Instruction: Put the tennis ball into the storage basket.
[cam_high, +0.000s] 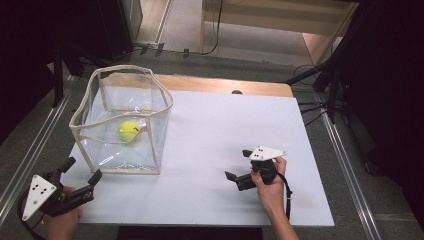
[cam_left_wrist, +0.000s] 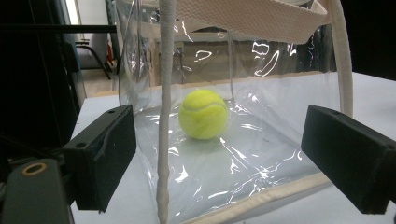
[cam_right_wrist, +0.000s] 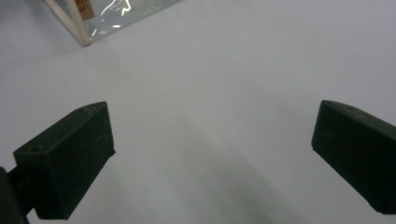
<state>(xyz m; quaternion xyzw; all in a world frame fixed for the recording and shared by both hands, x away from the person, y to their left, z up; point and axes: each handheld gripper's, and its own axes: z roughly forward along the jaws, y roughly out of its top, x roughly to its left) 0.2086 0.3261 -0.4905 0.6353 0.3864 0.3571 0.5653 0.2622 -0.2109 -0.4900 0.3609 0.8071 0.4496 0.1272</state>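
While the tennis ball (cam_high: 129, 130) lies on the floor of the clear plastic bag (cam_high: 160, 107), both grippers hold off from it with their jaws spread apart and nothing between them. That bag is the landmark: an open-topped, box-shaped tote with cream fabric trim, standing on the far left part of the white table top (cam_high: 225, 130).

Just off the bag's near left corner sits the left gripper (cam_high: 81, 170), on the person's side of it, pointing at the bag. In the left gripper view the trimmed corner edge of the bag (cam_left_wrist: 164, 116) rises upright between the two black jaws, and the ball (cam_left_wrist: 203, 114) shows through the clear wall beyond it — roughly centred between the jaws but well behind the wall, so the jaws touch neither ball nor bag as far as the pictures show.

Well apart from the bag, to its right and nearer the person, the right gripper (cam_high: 239, 164) is held by the person's right hand (cam_high: 267, 185) and points leftward over bare table. In the right gripper view its wide-open jaws frame plain white surface (cam_right_wrist: 224, 107), and a bottom corner of the bag (cam_right_wrist: 84, 28) sits far off at the upper left — the ball is not between these jaws either.
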